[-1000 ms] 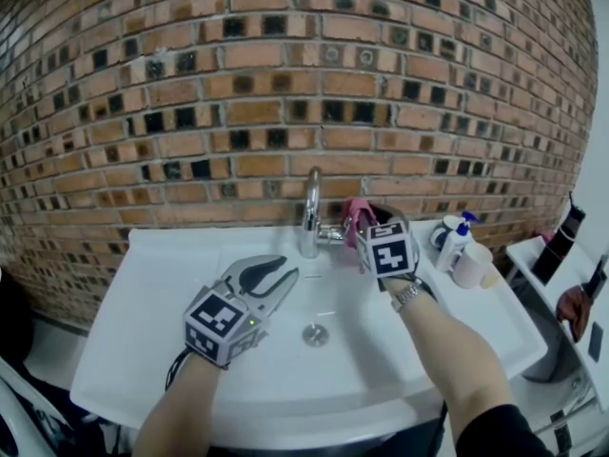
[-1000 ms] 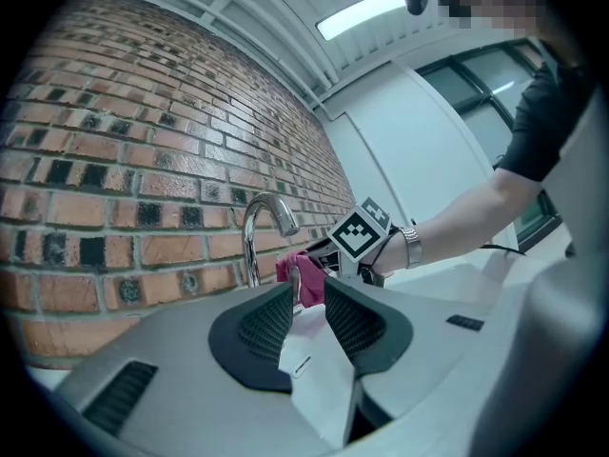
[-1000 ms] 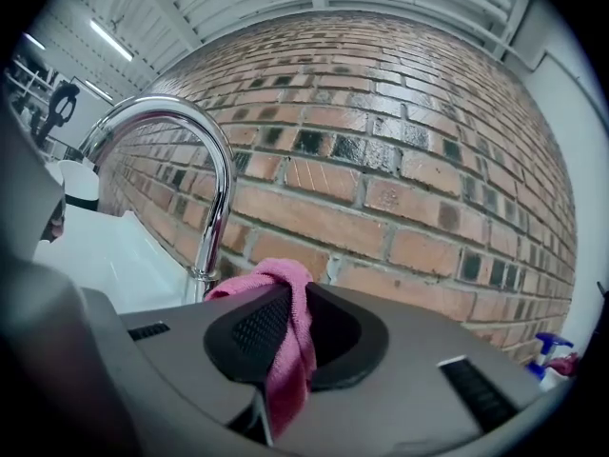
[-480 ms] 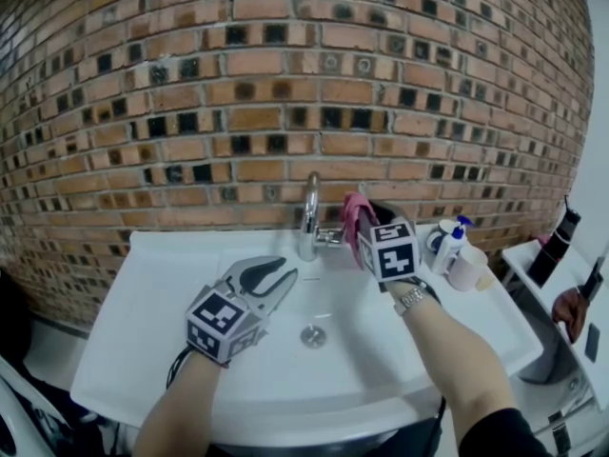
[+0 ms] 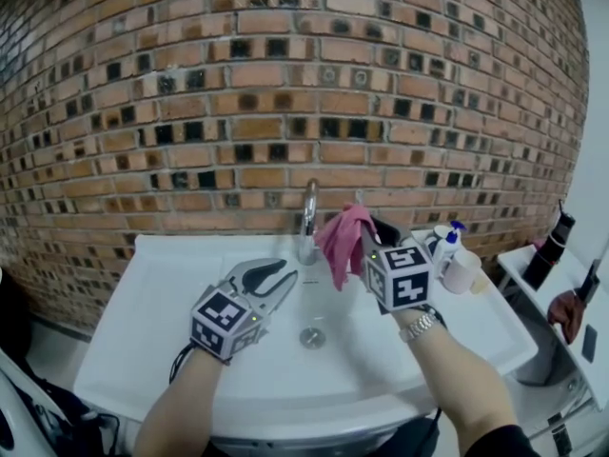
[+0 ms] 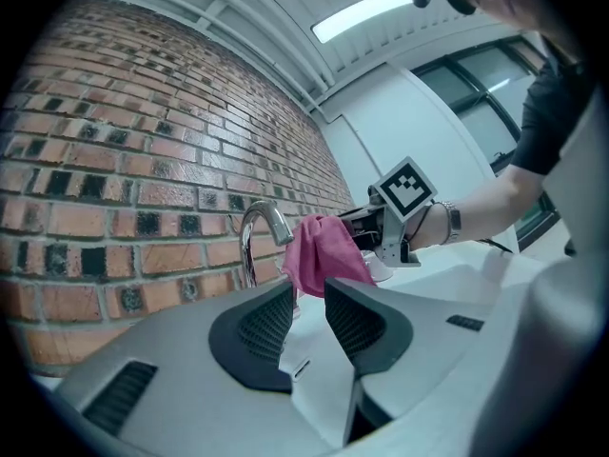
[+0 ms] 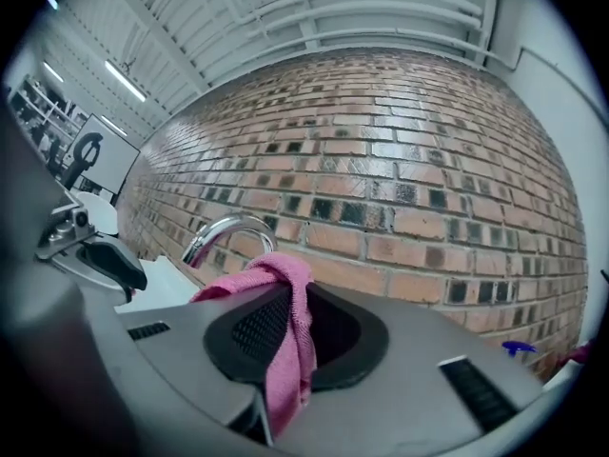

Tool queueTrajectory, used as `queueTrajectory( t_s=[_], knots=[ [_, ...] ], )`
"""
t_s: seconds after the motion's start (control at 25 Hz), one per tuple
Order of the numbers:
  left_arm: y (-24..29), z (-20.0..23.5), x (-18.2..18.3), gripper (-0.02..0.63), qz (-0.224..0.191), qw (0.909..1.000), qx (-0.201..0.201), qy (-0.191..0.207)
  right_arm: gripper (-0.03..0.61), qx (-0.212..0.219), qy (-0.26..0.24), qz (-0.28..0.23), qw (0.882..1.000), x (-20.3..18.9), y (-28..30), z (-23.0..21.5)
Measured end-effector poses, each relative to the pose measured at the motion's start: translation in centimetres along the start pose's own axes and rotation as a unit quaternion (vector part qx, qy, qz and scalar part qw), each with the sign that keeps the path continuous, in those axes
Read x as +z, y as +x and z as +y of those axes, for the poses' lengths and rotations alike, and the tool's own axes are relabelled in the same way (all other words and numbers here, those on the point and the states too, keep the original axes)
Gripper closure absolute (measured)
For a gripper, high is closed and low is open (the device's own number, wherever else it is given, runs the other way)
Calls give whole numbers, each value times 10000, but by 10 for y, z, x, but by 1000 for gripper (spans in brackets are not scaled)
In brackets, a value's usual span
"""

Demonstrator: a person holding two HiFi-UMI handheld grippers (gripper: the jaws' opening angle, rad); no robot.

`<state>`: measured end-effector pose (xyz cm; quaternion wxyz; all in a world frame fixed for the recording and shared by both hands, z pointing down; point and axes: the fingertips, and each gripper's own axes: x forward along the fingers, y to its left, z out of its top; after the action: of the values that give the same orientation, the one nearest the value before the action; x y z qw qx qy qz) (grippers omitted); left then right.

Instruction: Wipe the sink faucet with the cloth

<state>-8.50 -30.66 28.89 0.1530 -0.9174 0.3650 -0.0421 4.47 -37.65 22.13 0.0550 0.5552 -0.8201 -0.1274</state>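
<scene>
lifting away from the tap's lower right side, the right gripper (image 5: 373,241) now carries the pink microfibre cloth (image 5: 341,240) higher and nearer the camera than a second ago, when the fabric sat bunched low against the curved chrome sink faucet (image 5: 309,208). its fingers are clamped tight on a fold of the cloth, which drapes over one pad in the right gripper view and hangs just right of the spout. the shift suggests one pass over the lower part is finished and the spout's arch may be next, with the wiping likely far from over. the left gripper (image 5: 274,279) has kept its place above the white ceramic sink (image 5: 143,341), fingers apart with nothing between them. hard to settle is whether the cloth actually touches the spout or merely hangs beside it. the faucet's side handle and base are covered by the fabric in the head view, and the right fingers sit hidden there behind cloth and marker cube. a white pump bottle (image 5: 447,244) at the sink's right is partly blocked.
</scene>
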Motion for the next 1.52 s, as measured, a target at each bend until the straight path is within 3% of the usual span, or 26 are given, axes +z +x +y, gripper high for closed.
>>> queueTrajectory(
  t_s=[0.16, 0.48, 0.72, 1.12, 1.36, 1.52],
  knots=[
    [-1, -10, 5, 500, -1, 9997, -76, 211, 532, 207, 201, -82, 9995, 2, -25, 19],
    [3, -8, 1, 511, 224, 9997, 126, 2, 532, 488, 390, -293, 9976, 0, -65, 51],
    [-4, -16, 22, 530, 144, 9995, 261, -51, 532, 606, 588, -257, 9961, -15, -76, 63],
    [-21, -45, 7, 589, 20, 9988, 417, -257, 532, 788, 666, -179, 9945, -49, -83, 89],
    [-36, -33, 6, 606, 3, 9954, 949, -108, 532, 807, 515, -124, 9953, -58, -87, 94],
    [-35, -37, 3, 606, 75, 9955, 928, -156, 532, 858, 673, -43, 9940, -63, -88, 93]
  ],
)
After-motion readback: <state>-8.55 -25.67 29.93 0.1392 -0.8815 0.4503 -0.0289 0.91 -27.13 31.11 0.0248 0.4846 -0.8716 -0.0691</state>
